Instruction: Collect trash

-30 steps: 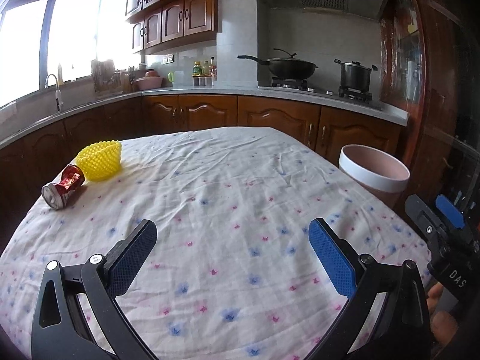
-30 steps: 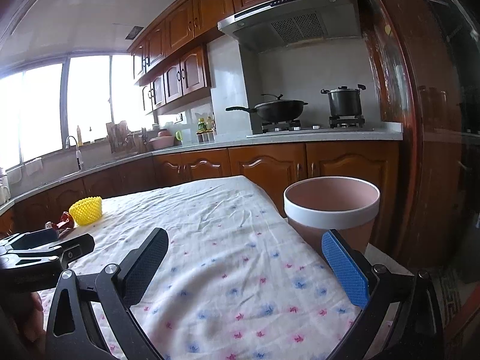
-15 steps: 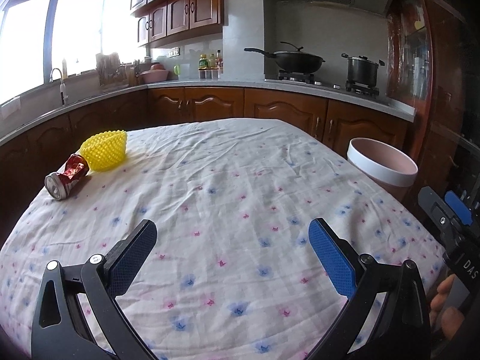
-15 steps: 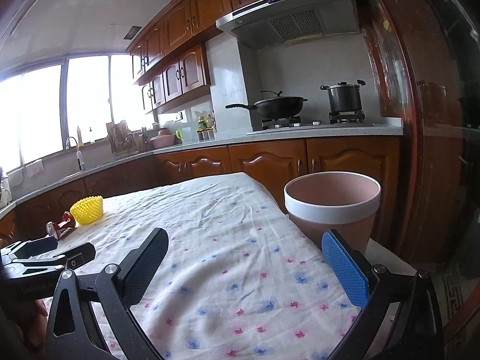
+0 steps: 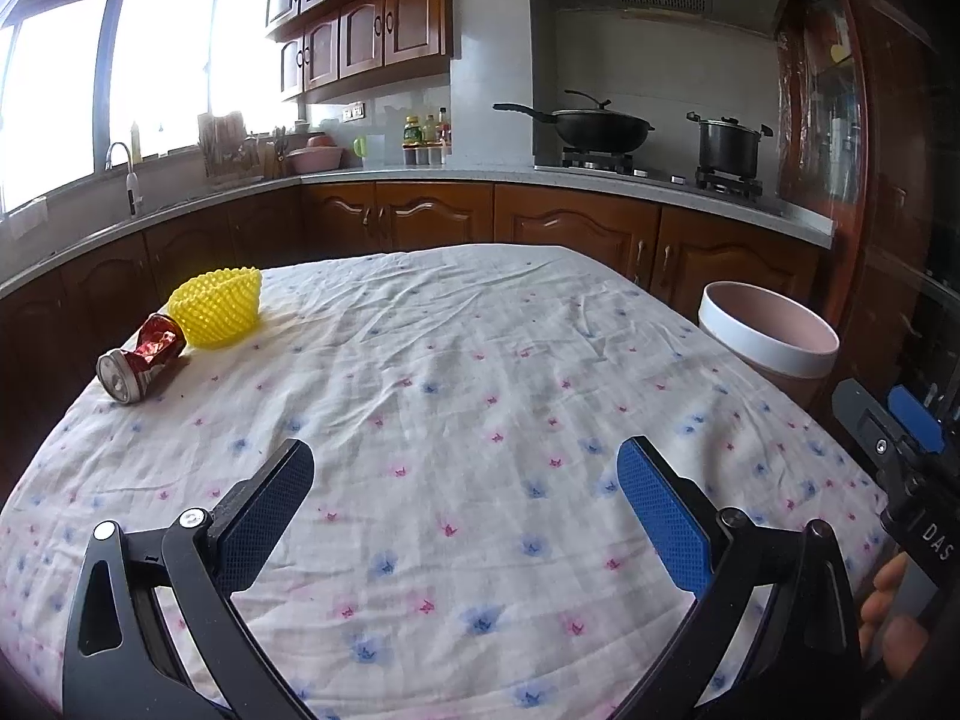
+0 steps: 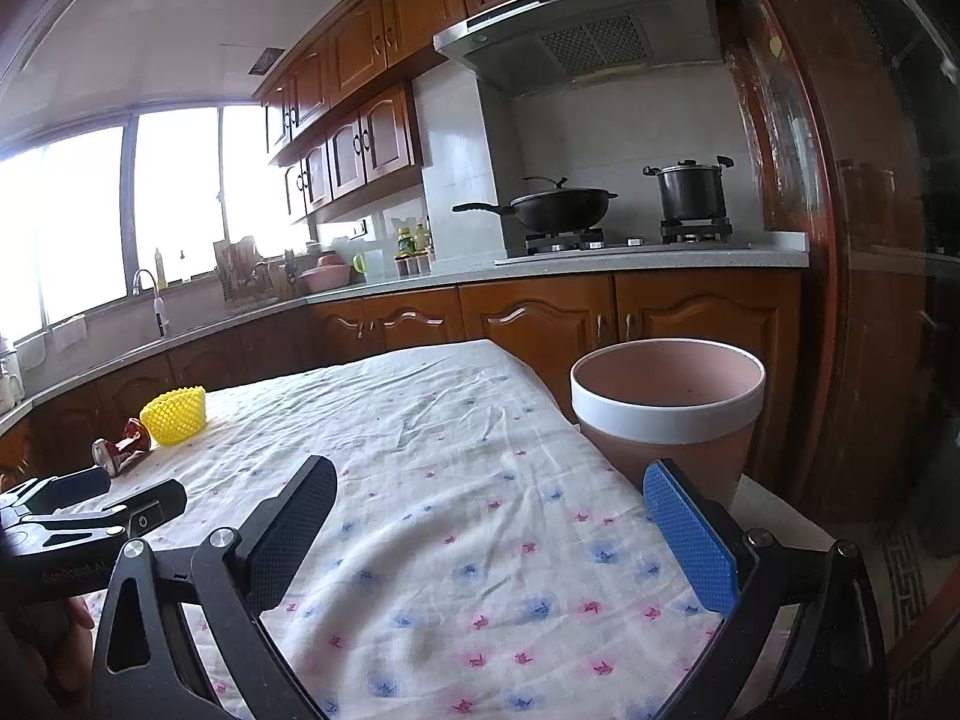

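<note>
A: What is being shown from the left wrist view?

B: The left gripper (image 5: 465, 495) is being held low over a surface (image 5: 456, 360) that is being covered by a flowered cloth. Its jaws are being kept spread wide, with nothing between them.

A: And where is the trash being seen?

B: A crushed red can (image 5: 141, 358) is lying on its side at about ten o'clock, near the far left edge of the surface. A yellow foam net (image 5: 219, 307) is sitting just beyond it, touching it or nearly so; which cannot be told.

A: Is a bin being seen?

B: A pink bin (image 5: 771, 342) with a white rim is standing at about two o'clock, just past the right edge of the surface. In the right wrist view the bin (image 6: 666, 414) is being seen at one o'clock, close ahead.

A: How is the right gripper being held?

B: The right gripper (image 6: 489, 519) is being held over the near right part of the surface, jaws spread wide and nothing pinched. The can (image 6: 120, 450) and the net (image 6: 175, 415) are being seen far off at ten o'clock, well apart from it.

A: Anything behind?

B: A wok (image 5: 591, 126) and a pot (image 5: 729, 147) are sitting on the stove.
</note>
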A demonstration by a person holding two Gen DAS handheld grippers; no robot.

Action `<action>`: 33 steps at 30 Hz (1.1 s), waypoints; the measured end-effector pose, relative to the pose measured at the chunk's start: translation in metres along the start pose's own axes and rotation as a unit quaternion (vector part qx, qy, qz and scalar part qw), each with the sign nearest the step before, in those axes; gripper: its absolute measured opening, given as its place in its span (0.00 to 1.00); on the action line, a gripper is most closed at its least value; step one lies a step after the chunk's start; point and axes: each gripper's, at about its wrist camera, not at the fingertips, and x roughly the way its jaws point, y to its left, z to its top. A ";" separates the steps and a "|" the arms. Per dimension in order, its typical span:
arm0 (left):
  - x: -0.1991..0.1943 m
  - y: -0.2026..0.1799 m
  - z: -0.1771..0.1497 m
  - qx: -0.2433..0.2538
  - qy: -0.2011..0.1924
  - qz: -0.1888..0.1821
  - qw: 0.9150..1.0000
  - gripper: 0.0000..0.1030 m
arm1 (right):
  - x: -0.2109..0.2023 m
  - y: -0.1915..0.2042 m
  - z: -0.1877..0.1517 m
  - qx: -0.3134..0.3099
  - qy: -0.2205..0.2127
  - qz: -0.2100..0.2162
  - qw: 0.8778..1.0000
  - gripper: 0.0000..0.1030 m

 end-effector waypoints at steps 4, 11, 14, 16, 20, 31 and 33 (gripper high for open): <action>-0.002 -0.001 0.001 0.002 -0.003 0.001 1.000 1.00 | 0.000 0.000 0.000 -0.001 -0.001 0.000 1.000 1.00; -0.002 -0.001 0.001 0.001 -0.003 0.001 1.000 1.00 | 0.000 0.000 0.000 0.000 0.000 0.001 1.000 1.00; -0.002 -0.001 0.001 0.001 -0.004 0.001 1.000 1.00 | 0.000 0.000 0.000 0.000 0.000 0.001 1.000 1.00; -0.002 -0.001 0.002 0.001 -0.004 0.001 1.000 1.00 | 0.001 0.000 0.000 0.001 0.000 0.002 1.000 1.00; -0.003 -0.001 0.002 0.001 -0.005 0.001 1.000 1.00 | 0.001 0.002 0.002 0.001 0.001 0.004 1.000 1.00; -0.003 -0.002 0.002 0.002 -0.005 0.002 1.000 1.00 | 0.001 0.005 0.002 0.001 0.000 0.005 1.000 1.00; -0.003 -0.003 0.001 0.002 -0.005 0.002 1.000 1.00 | 0.001 0.005 0.002 0.001 -0.001 0.005 1.000 1.00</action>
